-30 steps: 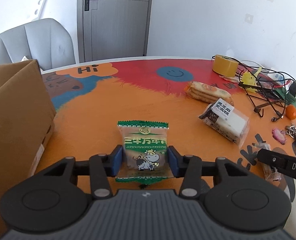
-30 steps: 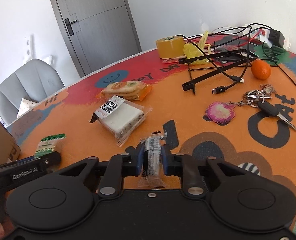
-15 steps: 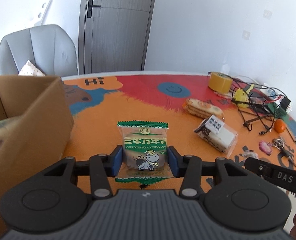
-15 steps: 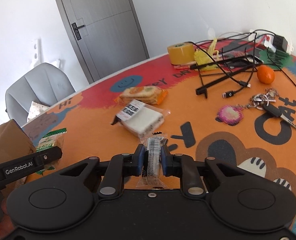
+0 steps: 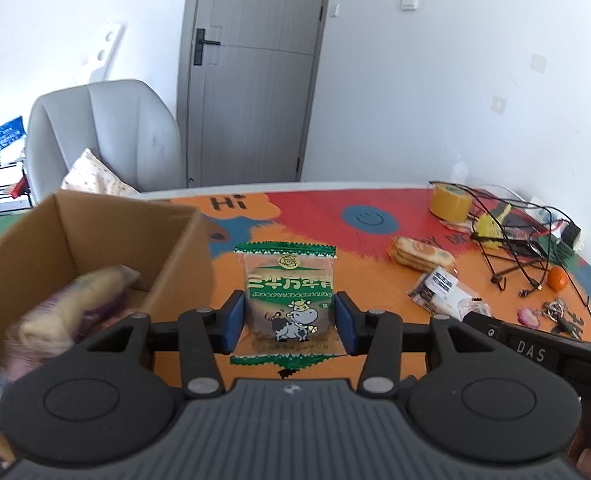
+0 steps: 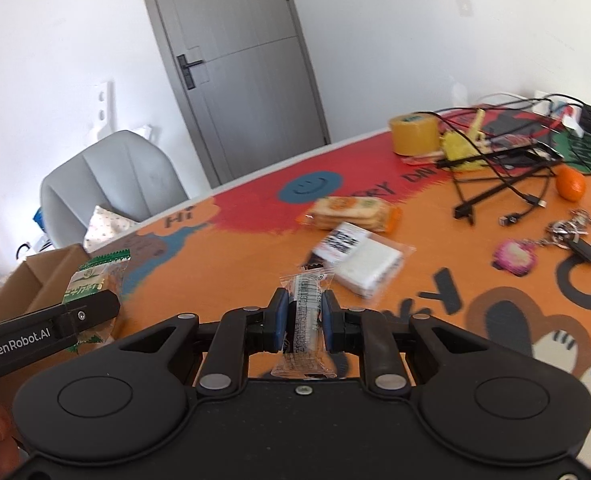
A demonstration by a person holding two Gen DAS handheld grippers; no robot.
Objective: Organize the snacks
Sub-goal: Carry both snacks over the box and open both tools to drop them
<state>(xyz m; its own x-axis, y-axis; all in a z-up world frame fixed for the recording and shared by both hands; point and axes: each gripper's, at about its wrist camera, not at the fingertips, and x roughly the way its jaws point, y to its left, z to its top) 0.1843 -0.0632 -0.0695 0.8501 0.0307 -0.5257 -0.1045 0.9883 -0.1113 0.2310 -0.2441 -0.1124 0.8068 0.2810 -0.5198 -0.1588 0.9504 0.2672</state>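
Left wrist view: the bench (image 5: 295, 364) carries an open cardboard box (image 5: 95, 240) at the left, with a blurred pale packet (image 5: 75, 304) inside it. Right of the box, the left gripper (image 5: 289, 316) is clamped on an upright green cow-print snack packet (image 5: 289, 296), held above the bench. On the right wrist view, the right gripper (image 6: 304, 316) grips a narrow clear-wrapped snack (image 6: 304, 320) edge-on. Beyond it, a white wrapped cake (image 6: 365, 254) and an orange biscuit pack (image 6: 351, 212) lie on the bench, touching.
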